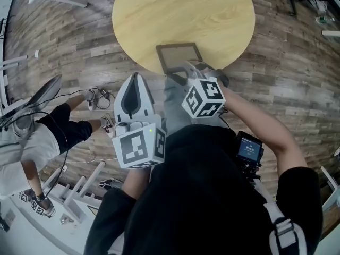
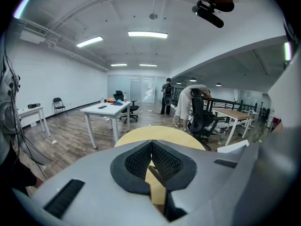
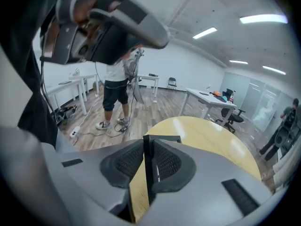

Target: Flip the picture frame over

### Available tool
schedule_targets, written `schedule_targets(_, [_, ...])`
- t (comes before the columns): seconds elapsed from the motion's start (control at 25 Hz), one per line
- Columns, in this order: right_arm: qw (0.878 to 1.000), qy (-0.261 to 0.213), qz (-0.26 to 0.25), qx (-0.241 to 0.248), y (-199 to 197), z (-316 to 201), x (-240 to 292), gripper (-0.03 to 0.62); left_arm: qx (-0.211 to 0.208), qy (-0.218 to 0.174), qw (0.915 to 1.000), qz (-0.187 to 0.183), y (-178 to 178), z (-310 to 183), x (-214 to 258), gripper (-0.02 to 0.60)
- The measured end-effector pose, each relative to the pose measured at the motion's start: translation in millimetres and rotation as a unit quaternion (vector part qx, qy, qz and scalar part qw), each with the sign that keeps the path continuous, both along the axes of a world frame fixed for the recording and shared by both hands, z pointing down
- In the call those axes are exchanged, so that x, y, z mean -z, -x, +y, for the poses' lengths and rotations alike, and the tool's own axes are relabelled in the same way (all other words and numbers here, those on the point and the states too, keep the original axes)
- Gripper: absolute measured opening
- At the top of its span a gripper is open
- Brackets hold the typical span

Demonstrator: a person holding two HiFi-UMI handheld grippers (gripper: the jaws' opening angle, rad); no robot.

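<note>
The dark picture frame (image 1: 178, 57) rests at the near edge of the round wooden table (image 1: 183, 15), its near side lifted. My right gripper (image 1: 187, 72) is shut on that near side. In the right gripper view the frame (image 3: 164, 139) runs edge-on between the black pads (image 3: 127, 161), with the table (image 3: 207, 135) beyond. My left gripper (image 1: 135, 78) hovers over the floor left of the frame, apart from it. In the left gripper view its jaws (image 2: 151, 142) meet at the tips with nothing between them, and the table (image 2: 160, 133) lies ahead.
A person (image 1: 32, 137) stands on the wood floor at the left, near loose cables (image 1: 98, 97). White frames (image 1: 74, 195) lie at the lower left. A white desk (image 2: 106, 109), office chairs and several people stand farther back in the room.
</note>
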State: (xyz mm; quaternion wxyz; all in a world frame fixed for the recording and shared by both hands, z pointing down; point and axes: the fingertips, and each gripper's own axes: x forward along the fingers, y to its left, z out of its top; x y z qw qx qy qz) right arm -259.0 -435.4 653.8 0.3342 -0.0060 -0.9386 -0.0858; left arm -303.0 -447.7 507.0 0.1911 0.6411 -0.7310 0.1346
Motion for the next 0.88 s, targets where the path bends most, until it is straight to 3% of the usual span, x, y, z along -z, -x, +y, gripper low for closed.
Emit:
schedule_targets(0.2, [0.992, 0.079, -0.075, -0.062, -9.8, -42.7, 30.2, 0.080, -0.011, 0.004, 0.9999, -0.003, -11.3, -14.6, -2.0, 0.022])
schedule_targets(0.36, [0.967, 0.171, -0.137, -0.134, -32.2, -65.9, 55.7, 0.080, -0.019, 0.005, 0.9998, -0.004, -20.7, -17.2, 6.0, 0.022])
schedule_targets(0.6, [0.898, 0.289, -0.211, -0.255, -83.6, -112.7, 56.7, 0.080, -0.033, 0.005, 0.9994, -0.010, -33.0, -29.7, 5.1, 0.022])
schedule_targets(0.88, [0.798, 0.381, -0.288, -0.367, -155.5, -146.8, 45.4, 0.080, -0.052, 0.008, 0.9985, -0.014, -45.2, -38.5, 4.6, 0.021])
